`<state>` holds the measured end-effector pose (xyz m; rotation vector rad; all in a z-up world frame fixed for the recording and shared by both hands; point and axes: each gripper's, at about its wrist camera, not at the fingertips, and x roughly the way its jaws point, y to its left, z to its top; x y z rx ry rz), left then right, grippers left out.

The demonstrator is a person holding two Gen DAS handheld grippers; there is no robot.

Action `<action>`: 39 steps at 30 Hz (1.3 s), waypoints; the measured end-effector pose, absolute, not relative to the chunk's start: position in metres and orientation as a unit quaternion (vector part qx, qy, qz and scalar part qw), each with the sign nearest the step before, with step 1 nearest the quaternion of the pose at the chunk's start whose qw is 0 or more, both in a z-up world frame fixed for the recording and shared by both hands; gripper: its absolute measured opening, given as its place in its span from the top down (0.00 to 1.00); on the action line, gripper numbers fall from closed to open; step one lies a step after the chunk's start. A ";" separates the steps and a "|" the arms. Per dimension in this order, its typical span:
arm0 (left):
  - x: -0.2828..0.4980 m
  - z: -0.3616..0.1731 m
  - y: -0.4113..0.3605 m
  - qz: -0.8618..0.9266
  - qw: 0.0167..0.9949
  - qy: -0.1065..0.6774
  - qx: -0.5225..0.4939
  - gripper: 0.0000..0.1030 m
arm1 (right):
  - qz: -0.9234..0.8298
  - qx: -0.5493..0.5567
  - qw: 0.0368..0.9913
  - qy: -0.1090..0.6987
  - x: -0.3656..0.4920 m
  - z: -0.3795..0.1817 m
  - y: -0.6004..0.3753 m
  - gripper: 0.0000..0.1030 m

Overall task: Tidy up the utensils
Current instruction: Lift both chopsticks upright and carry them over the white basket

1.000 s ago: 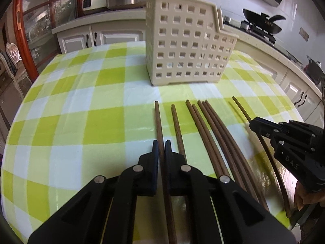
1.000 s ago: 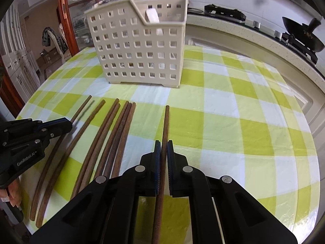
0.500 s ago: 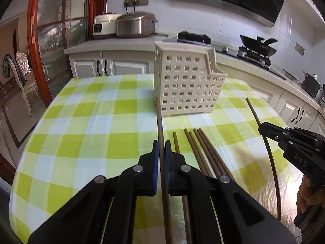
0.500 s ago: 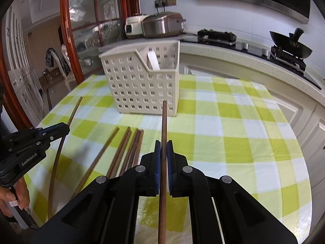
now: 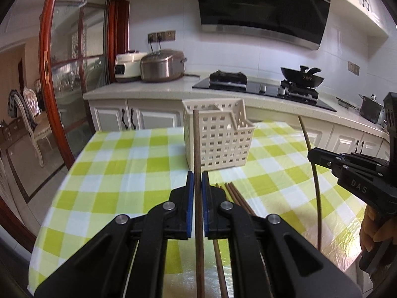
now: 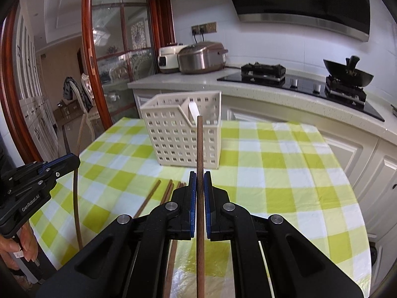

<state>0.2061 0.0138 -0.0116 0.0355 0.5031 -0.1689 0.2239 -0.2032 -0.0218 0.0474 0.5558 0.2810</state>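
Observation:
My left gripper point(image 5: 197, 181) is shut on a brown wooden chopstick point(image 5: 196, 146), held above the table with its tip up. My right gripper point(image 6: 199, 181) is shut on another brown chopstick point(image 6: 199, 146), also lifted. Each gripper shows in the other's view, the right gripper point(image 5: 313, 154) at the right edge and the left gripper point(image 6: 74, 162) at the left edge. A cream perforated utensil basket point(image 5: 218, 135) stands on the table beyond both grippers; it also shows in the right wrist view point(image 6: 182, 134). Several more chopsticks point(image 5: 235, 196) lie on the checked cloth.
The round table has a green and white checked cloth point(image 5: 124, 164). A kitchen counter point(image 5: 158, 88) with rice cookers, a hob and a wok runs behind it. A red-framed glass door point(image 5: 57, 74) stands to the left.
Both grippers have risen from the table, each with its chopstick, and tilted up so the chopsticks point at the basket. The other chopsticks have not moved.

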 end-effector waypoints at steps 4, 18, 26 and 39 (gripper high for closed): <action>0.200 -0.001 0.015 -0.081 0.969 0.232 0.016 0.94 | 0.140 0.020 0.956 0.258 0.221 -0.012 -0.203 0.94; 0.220 0.031 0.012 -0.093 0.976 0.195 0.029 0.94 | 0.139 0.009 0.967 0.212 0.243 0.021 -0.206 0.94; 0.249 0.088 0.005 -0.108 0.982 0.153 0.034 0.94 | 0.138 -0.003 0.977 0.165 0.271 0.063 -0.204 0.94; 0.304 0.156 -0.016 -0.112 0.986 0.108 0.053 0.94 | 0.133 0.005 0.982 0.137 0.325 0.111 -0.213 0.94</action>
